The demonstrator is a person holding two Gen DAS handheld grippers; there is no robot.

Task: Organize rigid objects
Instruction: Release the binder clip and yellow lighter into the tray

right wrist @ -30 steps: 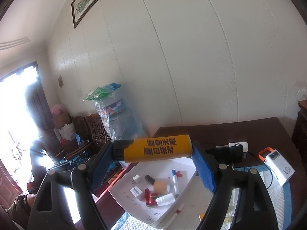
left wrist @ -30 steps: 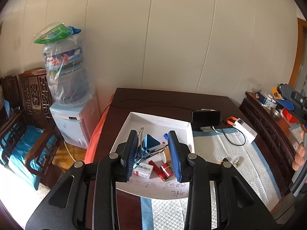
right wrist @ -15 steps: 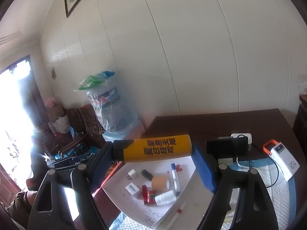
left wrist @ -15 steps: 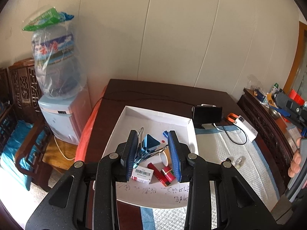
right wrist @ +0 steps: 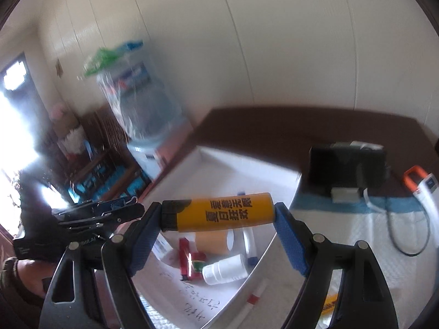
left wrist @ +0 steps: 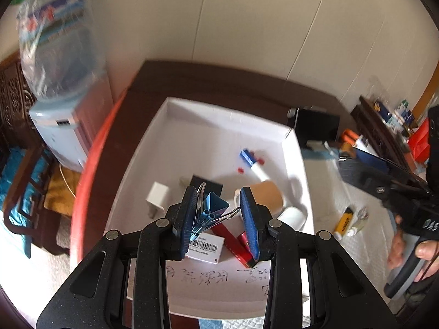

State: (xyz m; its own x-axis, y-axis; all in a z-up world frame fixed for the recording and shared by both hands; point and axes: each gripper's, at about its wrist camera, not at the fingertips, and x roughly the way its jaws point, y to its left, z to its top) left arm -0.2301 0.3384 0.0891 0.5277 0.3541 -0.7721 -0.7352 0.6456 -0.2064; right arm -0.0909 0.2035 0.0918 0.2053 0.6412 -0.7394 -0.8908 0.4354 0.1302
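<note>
Above the white tray (left wrist: 175,126), my left gripper (left wrist: 219,216) has its jaws clenched on a blue binder clip (left wrist: 212,211), the wire handles pressed against both pads. My right gripper (right wrist: 219,219) grips a yellow lighter (right wrist: 222,212) endwise, black cap against the left pad, base against the right; it hangs over the tray's right-hand wall. The tray's far half is bare white floor, with a raised rim on all visible sides. Its near half is crowded: a white plug adapter (left wrist: 157,196), a small black block (left wrist: 204,182), a blue-capped marker (left wrist: 253,161), a roll of brown tape (left wrist: 270,196), a white bottle (right wrist: 227,268), a red box (left wrist: 231,240) and a barcoded white box (left wrist: 204,248). Handwriting marks the tray floor nearest me. Right of the tray, a quilted white mat (right wrist: 356,233) with a blue border carries a second yellow lighter (left wrist: 344,220) and a small tube beside it. A black device (right wrist: 347,164) stands at the mat's far edge. The dark wooden table (left wrist: 219,82) meets a pale panelled wall. A water dispenser (left wrist: 60,126) stands off its left edge, near carved wooden chairs.
</note>
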